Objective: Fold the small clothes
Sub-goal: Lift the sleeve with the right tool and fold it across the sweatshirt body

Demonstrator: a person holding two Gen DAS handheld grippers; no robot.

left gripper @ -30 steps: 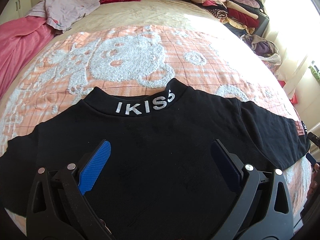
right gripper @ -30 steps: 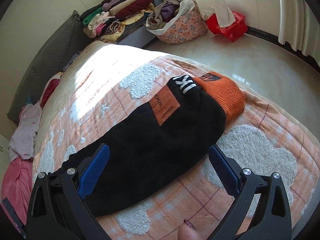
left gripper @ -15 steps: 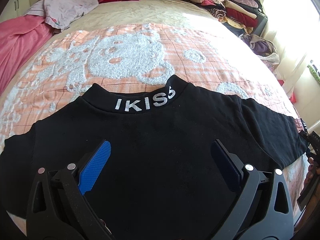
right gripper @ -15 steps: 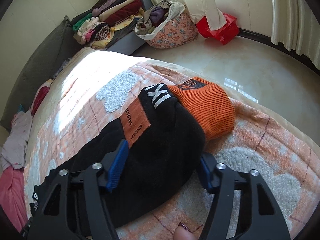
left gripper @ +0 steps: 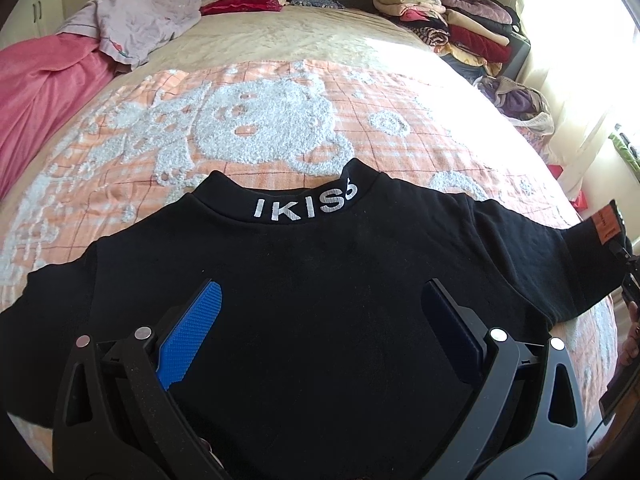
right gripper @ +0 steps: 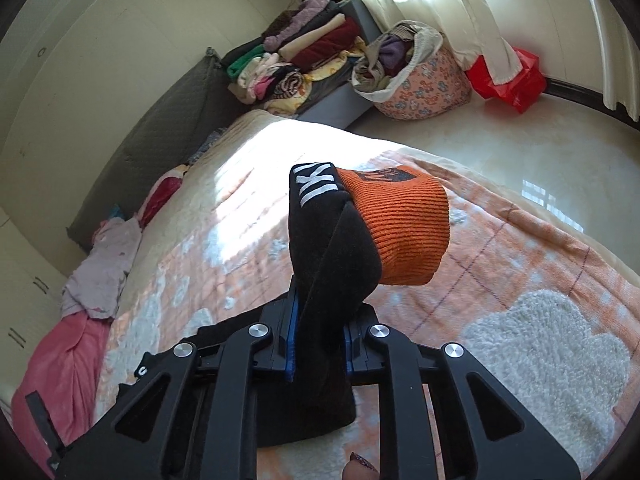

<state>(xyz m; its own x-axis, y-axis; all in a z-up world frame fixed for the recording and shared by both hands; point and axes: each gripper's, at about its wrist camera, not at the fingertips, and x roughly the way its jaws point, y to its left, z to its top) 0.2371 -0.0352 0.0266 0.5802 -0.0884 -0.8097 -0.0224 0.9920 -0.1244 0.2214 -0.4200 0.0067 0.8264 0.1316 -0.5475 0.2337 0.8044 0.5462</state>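
Your right hand-held gripper [right gripper: 318, 344] is clamped on the sleeve [right gripper: 332, 264] of the black knit sweater with white collar lettering [left gripper: 320, 280], just behind its ribbed orange cuff [right gripper: 400, 228], which stands up ahead of the fingers with the cloth bunched and twisted between them. Your left hand-held gripper [left gripper: 320, 328] hangs released over the sweater's chest, blue pads [left gripper: 192, 332] spread wide and nothing between them. The sweater lies flat, collar away from you, on the orange checked bedspread with fluffy white figures [left gripper: 280, 120]; the held sleeve stretches off to the right of your left hand-held gripper. Judge the knit as light, soft and limp: it will sag and drag rather than hold a line, and the thick cuff may swing, so a grip on the doubled cloth near the cuff should carry the sleeve across well, while the left hand-held gripper could pin the shoulder. The sweater's hem and the other sleeve's end are cut off below and to the left, so you cannot tell how they lie. Beyond, a stack of folded clothes [left gripper: 448, 28] sits far ahead to the right.
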